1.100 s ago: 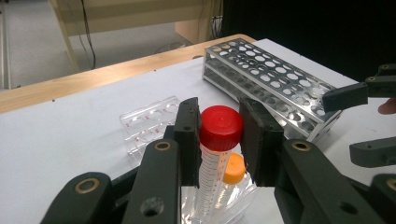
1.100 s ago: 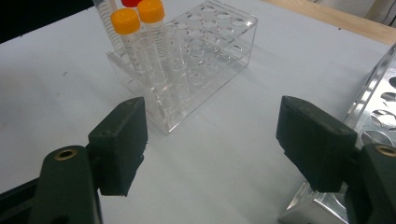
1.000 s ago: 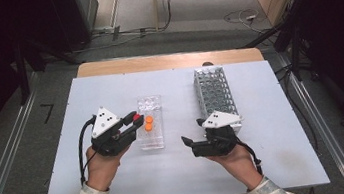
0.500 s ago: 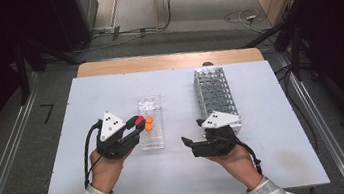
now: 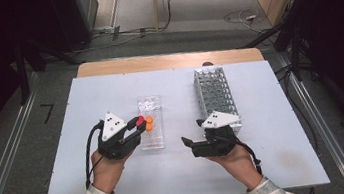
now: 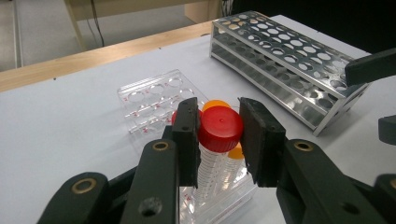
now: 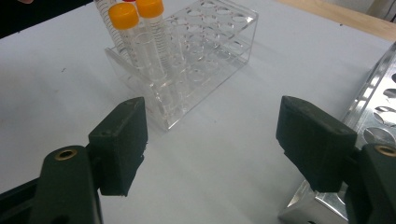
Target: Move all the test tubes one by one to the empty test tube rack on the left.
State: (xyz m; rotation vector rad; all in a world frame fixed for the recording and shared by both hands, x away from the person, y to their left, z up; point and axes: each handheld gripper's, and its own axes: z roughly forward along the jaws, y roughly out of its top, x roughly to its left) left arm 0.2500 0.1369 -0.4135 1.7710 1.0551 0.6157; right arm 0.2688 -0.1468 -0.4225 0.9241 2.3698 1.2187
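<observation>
Nearest me, I have my left gripper [image 6: 218, 135] pinching the red-capped tube [image 6: 220, 129] in the clear rack [image 5: 152, 125], my right gripper [image 7: 212, 140] spread over bare table [image 5: 180, 176] with free room, the metal rack [image 5: 214, 91] beyond; no readable writing.

Between the pads of your left gripper [image 6: 218, 135] stands the clear plastic graduated tube with a red screw cap [image 6: 220, 128], upright, its cap level with the pads and touching them on both sides, its lower end down in the clear acrylic tube rack [image 6: 154, 100]. Just behind that tube from your left tool sit two clear tubes with orange caps [image 7: 137, 14], also upright in the same rack. Seen from your right tool, those orange-capped tubes stand well ahead and to the left, at the rack's far-left end.
</observation>
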